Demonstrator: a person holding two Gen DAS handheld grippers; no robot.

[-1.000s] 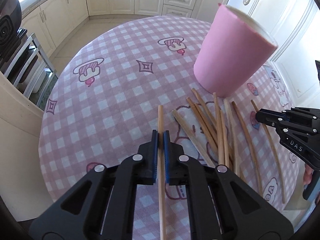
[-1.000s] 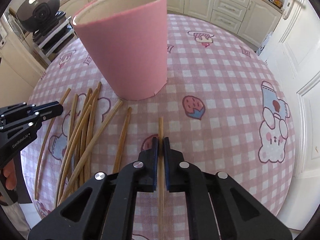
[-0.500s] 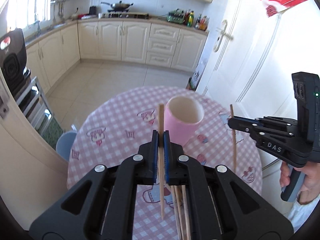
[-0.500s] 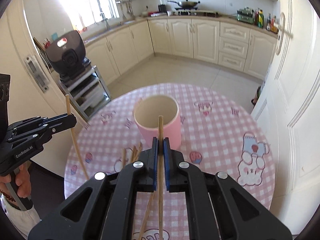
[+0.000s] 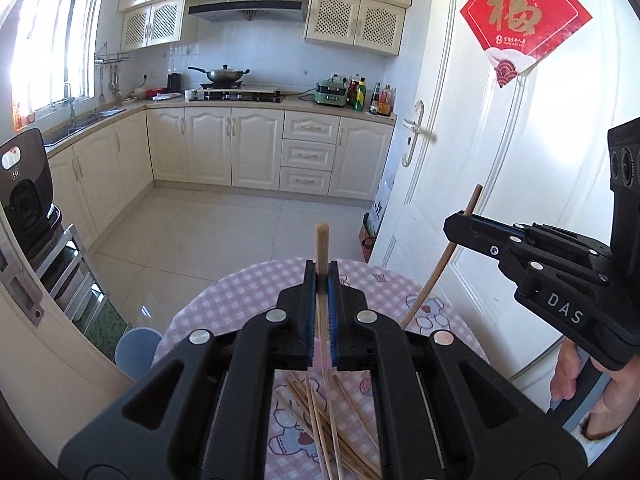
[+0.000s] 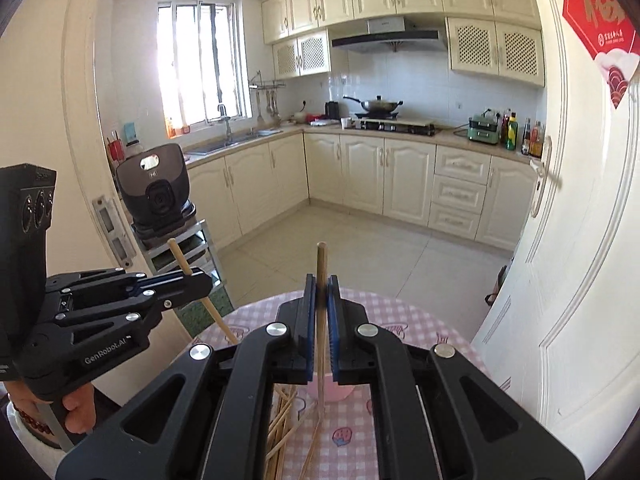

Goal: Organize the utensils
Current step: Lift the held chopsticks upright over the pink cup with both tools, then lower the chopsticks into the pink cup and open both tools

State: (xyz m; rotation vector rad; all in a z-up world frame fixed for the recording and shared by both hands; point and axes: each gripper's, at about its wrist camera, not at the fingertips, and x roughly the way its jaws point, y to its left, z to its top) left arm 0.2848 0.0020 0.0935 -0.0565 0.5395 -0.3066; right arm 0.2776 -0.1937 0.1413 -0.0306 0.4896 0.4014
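Wok [image 5: 225, 75] on stove, red door hanging [image 5: 520, 20] (gold character), cream cabinets [image 5: 256, 146].

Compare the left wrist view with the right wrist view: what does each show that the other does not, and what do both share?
Only the left wrist view shows the whole red diamond-shaped paper door hanging and the pale blue round stool beside the table.

Only the right wrist view shows the pink cylindrical cup, glimpsed under the jaws, and the steel sink tap.

Both show the left gripper and the right gripper, each shut on a thin wooden chopstick, loose wooden chopsticks on the pink checked tablecloth, and the wok.
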